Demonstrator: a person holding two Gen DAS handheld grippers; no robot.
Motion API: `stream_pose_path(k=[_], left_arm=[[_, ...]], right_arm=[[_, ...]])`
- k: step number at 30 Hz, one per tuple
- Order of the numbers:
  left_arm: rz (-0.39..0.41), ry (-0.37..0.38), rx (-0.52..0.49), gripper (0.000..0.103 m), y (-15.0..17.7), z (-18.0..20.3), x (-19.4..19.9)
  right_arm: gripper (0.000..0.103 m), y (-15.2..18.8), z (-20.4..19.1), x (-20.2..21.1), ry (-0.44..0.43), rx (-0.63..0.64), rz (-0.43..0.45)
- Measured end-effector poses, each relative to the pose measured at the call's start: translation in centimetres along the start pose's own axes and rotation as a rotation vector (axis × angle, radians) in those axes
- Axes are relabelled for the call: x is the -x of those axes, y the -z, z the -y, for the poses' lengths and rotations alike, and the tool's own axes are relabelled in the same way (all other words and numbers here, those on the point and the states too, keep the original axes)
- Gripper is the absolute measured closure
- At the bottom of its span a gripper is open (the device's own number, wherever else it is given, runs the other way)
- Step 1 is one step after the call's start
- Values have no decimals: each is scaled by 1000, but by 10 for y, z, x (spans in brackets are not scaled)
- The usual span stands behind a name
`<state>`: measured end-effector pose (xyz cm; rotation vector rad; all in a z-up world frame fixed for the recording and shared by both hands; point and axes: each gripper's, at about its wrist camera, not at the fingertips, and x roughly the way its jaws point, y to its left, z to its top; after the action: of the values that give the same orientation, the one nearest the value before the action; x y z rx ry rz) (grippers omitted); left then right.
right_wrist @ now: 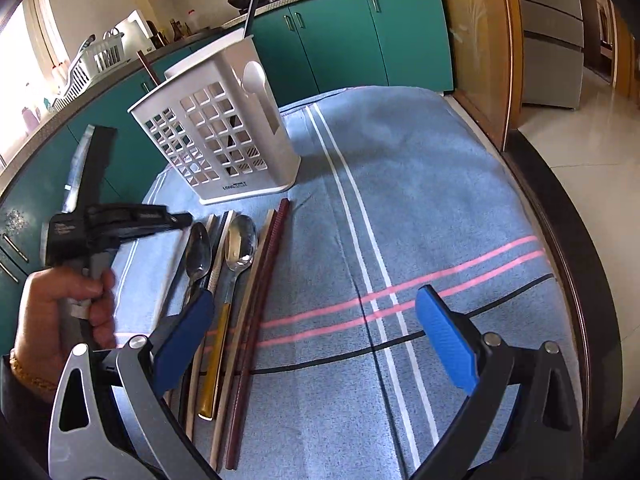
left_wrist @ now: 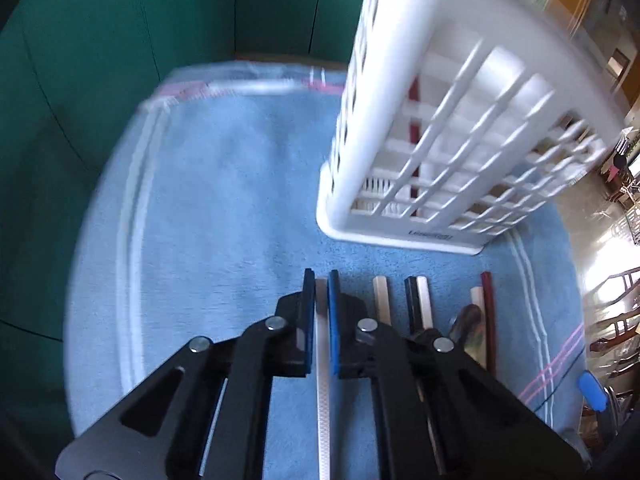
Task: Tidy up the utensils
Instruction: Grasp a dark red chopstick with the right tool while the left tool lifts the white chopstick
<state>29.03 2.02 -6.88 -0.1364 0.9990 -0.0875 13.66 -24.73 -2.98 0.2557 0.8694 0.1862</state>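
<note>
In the left wrist view my left gripper point(left_wrist: 321, 280) is shut on a white chopstick point(left_wrist: 322, 344), its blue pads pressing both sides just above the blue towel point(left_wrist: 224, 216). More chopsticks point(left_wrist: 418, 300), a dark red one point(left_wrist: 489, 312) and a spoon point(left_wrist: 466, 320) lie to its right. The white slotted caddy point(left_wrist: 440, 120) stands just beyond. In the right wrist view my right gripper point(right_wrist: 316, 316) hangs open and empty over the towel point(right_wrist: 420, 208), right of two spoons point(right_wrist: 240, 244) and the chopsticks point(right_wrist: 264, 276). The left gripper point(right_wrist: 186, 219) shows at the left, held by a hand point(right_wrist: 68, 300).
The caddy point(right_wrist: 224, 136) holds a white spoon point(right_wrist: 254, 80) and a dark red stick. Green cabinets point(right_wrist: 340, 40) run behind the table. The table's dark edge point(right_wrist: 560, 220) curves along the right, with floor beyond. A dish rack point(right_wrist: 96, 60) sits on the far counter.
</note>
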Motion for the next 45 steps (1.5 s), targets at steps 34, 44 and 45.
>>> stream_pose_path(k=[34, 44, 45], left_arm=[[531, 200, -47, 97, 42, -35, 290], [521, 186, -50, 97, 43, -30, 287], [518, 185, -55, 97, 43, -30, 286]], right_arm=[[89, -94, -54, -130, 182, 51, -279], [96, -89, -43, -128, 118, 10, -265], [96, -87, -39, -121, 97, -4, -245]])
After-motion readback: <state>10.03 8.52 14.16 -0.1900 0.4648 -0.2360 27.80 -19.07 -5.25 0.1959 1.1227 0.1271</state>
